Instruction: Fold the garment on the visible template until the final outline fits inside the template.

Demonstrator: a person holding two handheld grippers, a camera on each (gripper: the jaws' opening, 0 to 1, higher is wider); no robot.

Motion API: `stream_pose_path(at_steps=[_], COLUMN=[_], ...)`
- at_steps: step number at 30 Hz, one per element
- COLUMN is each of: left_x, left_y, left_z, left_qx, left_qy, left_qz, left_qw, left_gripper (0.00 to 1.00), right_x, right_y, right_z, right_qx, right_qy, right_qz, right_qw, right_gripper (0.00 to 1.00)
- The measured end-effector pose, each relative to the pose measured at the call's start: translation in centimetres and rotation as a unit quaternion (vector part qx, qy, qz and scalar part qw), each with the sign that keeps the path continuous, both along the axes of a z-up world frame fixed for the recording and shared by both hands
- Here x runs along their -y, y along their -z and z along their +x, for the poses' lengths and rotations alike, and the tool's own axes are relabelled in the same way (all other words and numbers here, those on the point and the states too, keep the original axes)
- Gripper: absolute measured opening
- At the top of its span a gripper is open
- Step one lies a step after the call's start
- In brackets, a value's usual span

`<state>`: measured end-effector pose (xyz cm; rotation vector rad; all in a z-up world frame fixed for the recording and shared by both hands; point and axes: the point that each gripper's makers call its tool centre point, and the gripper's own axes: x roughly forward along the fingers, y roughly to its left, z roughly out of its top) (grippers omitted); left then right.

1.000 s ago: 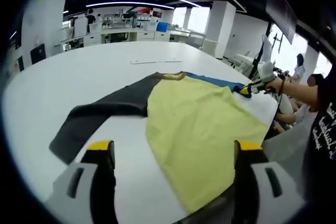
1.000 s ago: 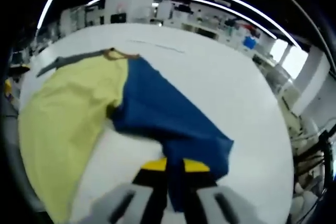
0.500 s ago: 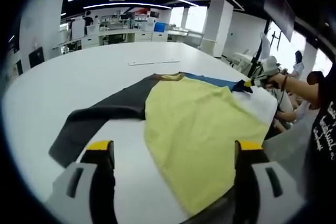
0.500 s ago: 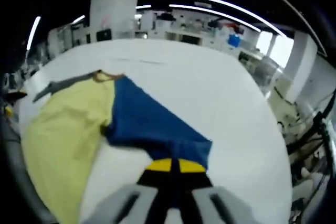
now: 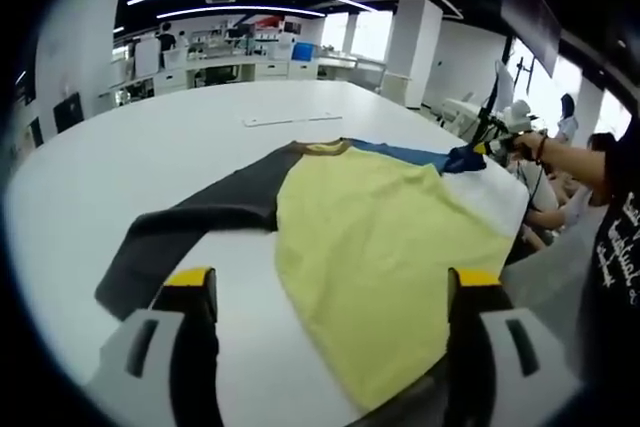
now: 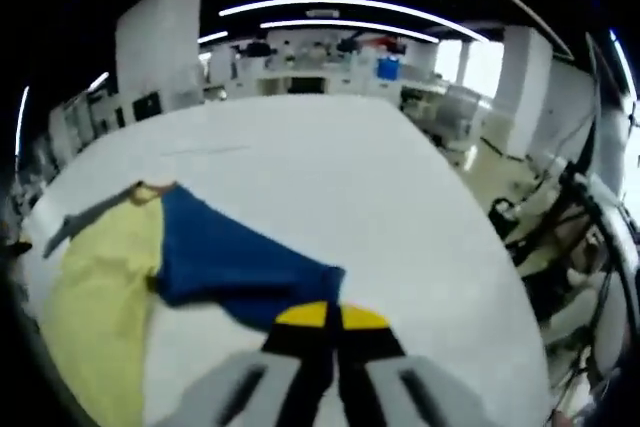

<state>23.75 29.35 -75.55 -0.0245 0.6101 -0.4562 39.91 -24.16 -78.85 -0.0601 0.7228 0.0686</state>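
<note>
A shirt lies spread on the white table (image 5: pixel 150 147): yellow body (image 5: pixel 370 247), dark grey sleeve (image 5: pixel 190 227) toward the left, blue sleeve (image 5: pixel 420 155) stretched to the right. My left gripper (image 5: pixel 330 297) hovers open over the shirt's near hem, one jaw on each side, holding nothing. In the right gripper view my right gripper (image 6: pixel 325 322) is shut on the end of the blue sleeve (image 6: pixel 235 262), lifted and pulled outward; the yellow body (image 6: pixel 95 297) lies to the left. The right gripper (image 5: pixel 500 137) also appears in the left gripper view, held by a person's hand.
A thin pale strip (image 5: pixel 295 118) lies on the table beyond the shirt collar. The person's arm and dark shirt (image 5: pixel 610 247) are at the right edge. Benches, shelves and pillars (image 5: pixel 420 47) stand behind; chair bases (image 6: pixel 570 247) stand beside the table.
My right gripper has pulled the blue sleeve outward and away from the body, stretching it. The right gripper view has swung round. The left gripper has stayed put.
</note>
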Motion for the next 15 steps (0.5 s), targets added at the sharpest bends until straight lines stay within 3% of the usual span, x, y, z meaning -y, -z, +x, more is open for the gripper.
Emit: stream_pose_path(at_steps=[5,15], left_x=[0.3,0.7], left_y=[0.0,0.1], left_z=[0.0,0.0], left_qx=[-0.004,-0.009], left_qy=[0.004,0.014], left_qz=[0.002,0.005], left_qw=[1.0000,0.9998], left_gripper=[0.93,0.93], right_x=[2.4,4.8], right_y=[0.3,1.7], right_z=[0.2,-0.4], right_qx=[-0.010,-0.037], right_qy=[0.024,0.055], right_qz=[0.000,0.002], right_qw=[0.9997,0.9978], right_gripper=[0.00,0.00])
